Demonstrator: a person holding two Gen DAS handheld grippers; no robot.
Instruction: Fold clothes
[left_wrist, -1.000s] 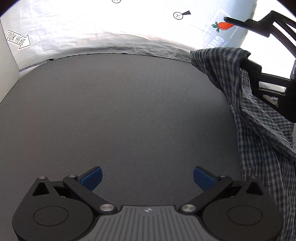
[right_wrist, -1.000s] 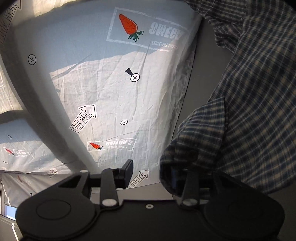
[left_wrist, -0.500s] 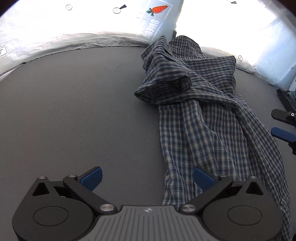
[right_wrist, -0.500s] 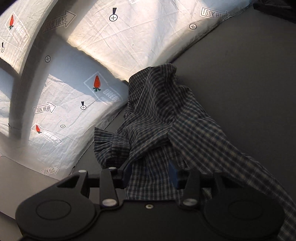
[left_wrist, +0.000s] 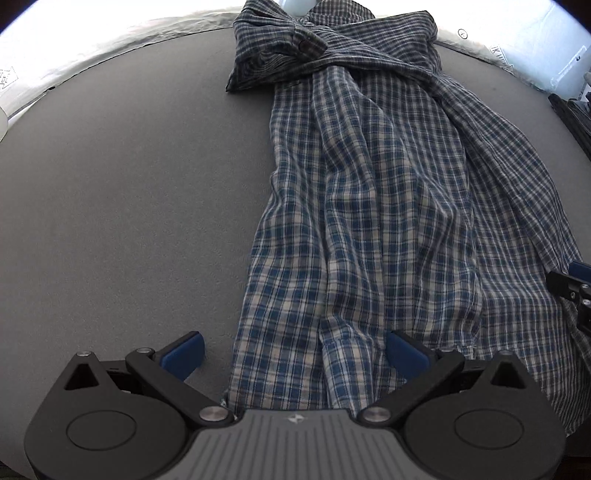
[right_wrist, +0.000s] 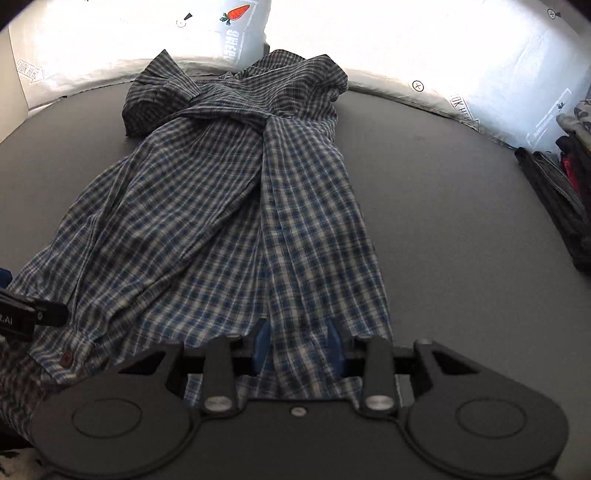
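Shirt (right_wrist: 236, 221) hem hidden under closing right gripper (right_wrist: 298, 345); left gripper (left_wrist: 295, 356) gapes (near edge cropped).

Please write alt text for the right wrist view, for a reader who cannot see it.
A blue plaid shirt lies stretched along a grey table, its near hem between the closing fingers of the right gripper. Dark folded clothes sit at the right edge.

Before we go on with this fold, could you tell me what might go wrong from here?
The right gripper is closing on a bunched ridge of the plaid shirt, so it may catch several layers. The left gripper is open over the hem and grips nothing, so a pull could skew the shirt. The twisted collar end may stay tangled.
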